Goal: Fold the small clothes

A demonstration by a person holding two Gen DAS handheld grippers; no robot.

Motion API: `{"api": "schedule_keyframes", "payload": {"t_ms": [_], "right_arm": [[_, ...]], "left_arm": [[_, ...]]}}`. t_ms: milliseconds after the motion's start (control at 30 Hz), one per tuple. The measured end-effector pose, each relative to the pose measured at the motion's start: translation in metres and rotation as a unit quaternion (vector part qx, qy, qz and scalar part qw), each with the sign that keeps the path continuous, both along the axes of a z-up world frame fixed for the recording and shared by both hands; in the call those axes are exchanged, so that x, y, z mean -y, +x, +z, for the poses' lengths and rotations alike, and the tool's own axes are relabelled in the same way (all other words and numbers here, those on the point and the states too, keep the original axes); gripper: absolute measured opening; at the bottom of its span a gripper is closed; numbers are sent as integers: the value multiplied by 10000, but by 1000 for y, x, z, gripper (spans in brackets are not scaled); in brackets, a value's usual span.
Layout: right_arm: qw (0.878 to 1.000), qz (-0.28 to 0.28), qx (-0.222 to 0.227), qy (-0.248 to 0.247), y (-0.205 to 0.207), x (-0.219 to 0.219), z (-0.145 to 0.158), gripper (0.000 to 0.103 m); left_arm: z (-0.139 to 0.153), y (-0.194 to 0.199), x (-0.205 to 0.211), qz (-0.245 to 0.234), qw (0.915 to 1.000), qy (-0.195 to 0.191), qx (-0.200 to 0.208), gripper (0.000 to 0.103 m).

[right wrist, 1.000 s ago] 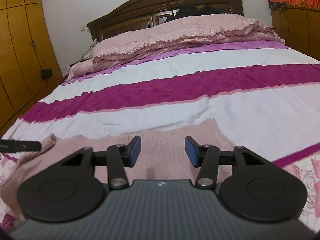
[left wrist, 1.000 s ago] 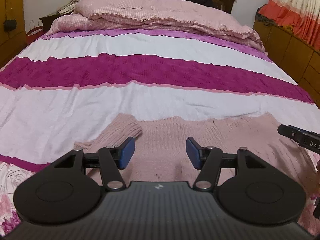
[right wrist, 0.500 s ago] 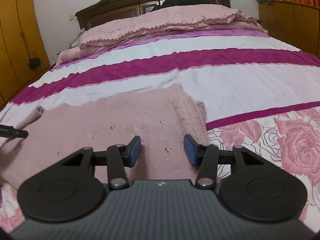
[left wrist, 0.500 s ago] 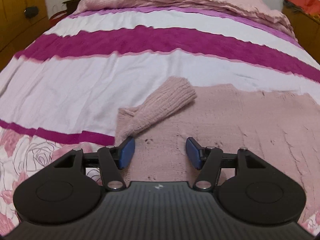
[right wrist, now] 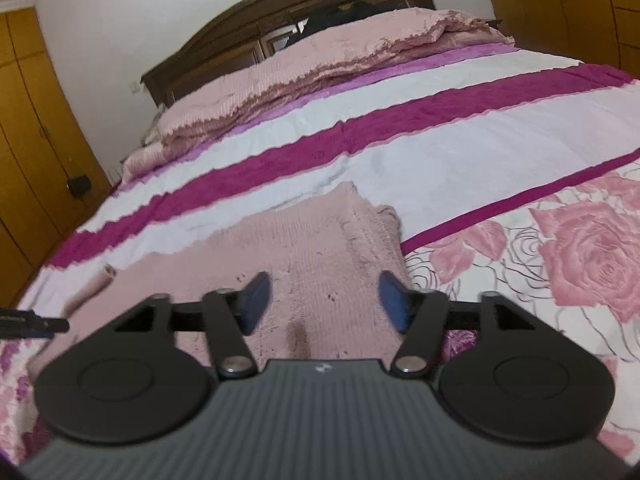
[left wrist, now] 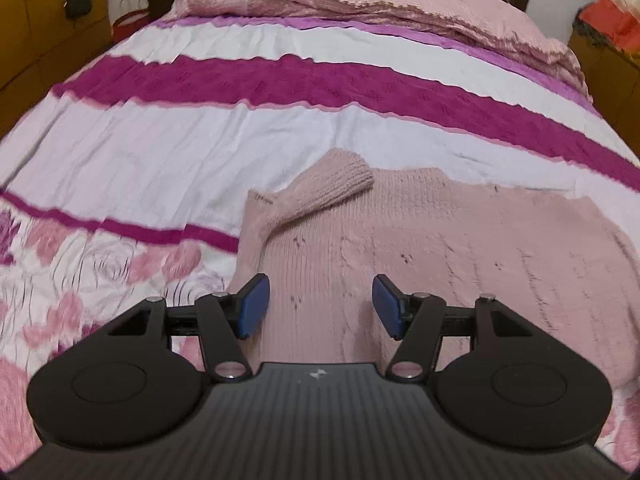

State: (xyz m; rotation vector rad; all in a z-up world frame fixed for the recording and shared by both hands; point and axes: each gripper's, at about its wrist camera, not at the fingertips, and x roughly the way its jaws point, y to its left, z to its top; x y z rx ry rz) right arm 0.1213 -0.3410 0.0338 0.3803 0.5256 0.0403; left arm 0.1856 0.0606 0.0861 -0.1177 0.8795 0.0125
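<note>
while you hold both tongs over the foot of the bed (left wrist: pixel 280 140), you have wide bare cover ahead: white and magenta stripes run up to the pink quilt (left wrist: pixel 380 4) heaped at the headboard (right wrist: pixel 280 36). wooden cupboards (right wrist: pixel 32 140) close the left side of the room, and more wooden cabinets (right wrist: pixel 580 12) stand along the right. the rose-printed band of the cover lies to either side of the garment.

the pink knit sweater (left wrist: pixel 440 248) lies flat on the cover, ribbed, speckled with small dark flecks. one sleeve (left wrist: pixel 332 188) is folded across its left shoulder, cuff pointing up and right. its right edge (right wrist: pixel 384 236) bunches in a soft ridge beside the rose print.

your left gripper (left wrist: pixel 320 306) has its blue pads apart, over the sweater's left part, nothing pressed between them. your right gripper (right wrist: pixel 324 302) is opening its jaws over the sweater's right part, the knit showing in the gap but not pinched. a tip of the left tool (right wrist: pixel 32 322) shows at the right camera's left edge.
</note>
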Motion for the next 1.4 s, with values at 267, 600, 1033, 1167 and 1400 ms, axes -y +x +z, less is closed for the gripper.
{"api": "schedule_keyframes", "payload": {"t_ms": [267, 600, 1033, 1167, 1400], "right_arm": [[9995, -206, -129, 200, -18, 20, -4, 76], [9928, 44, -465, 1102, -10, 31, -37, 78], [9935, 150, -386, 1061, -1, 19, -39, 78], [9942, 160, -391, 988, 2, 17, -39, 78], [9948, 172, -379, 930, 3, 15, -39, 78]], "left_arm": [[0, -25, 15, 97, 9993, 56, -349, 66], [-11, -33, 31, -30, 9975, 552, -429, 71], [-18, 37, 12, -129, 9976, 675, -99, 72], [-22, 64, -4, 72, 9969, 785, 37, 73], [-14, 84, -35, 525, 9962, 690, 19, 72]]}}
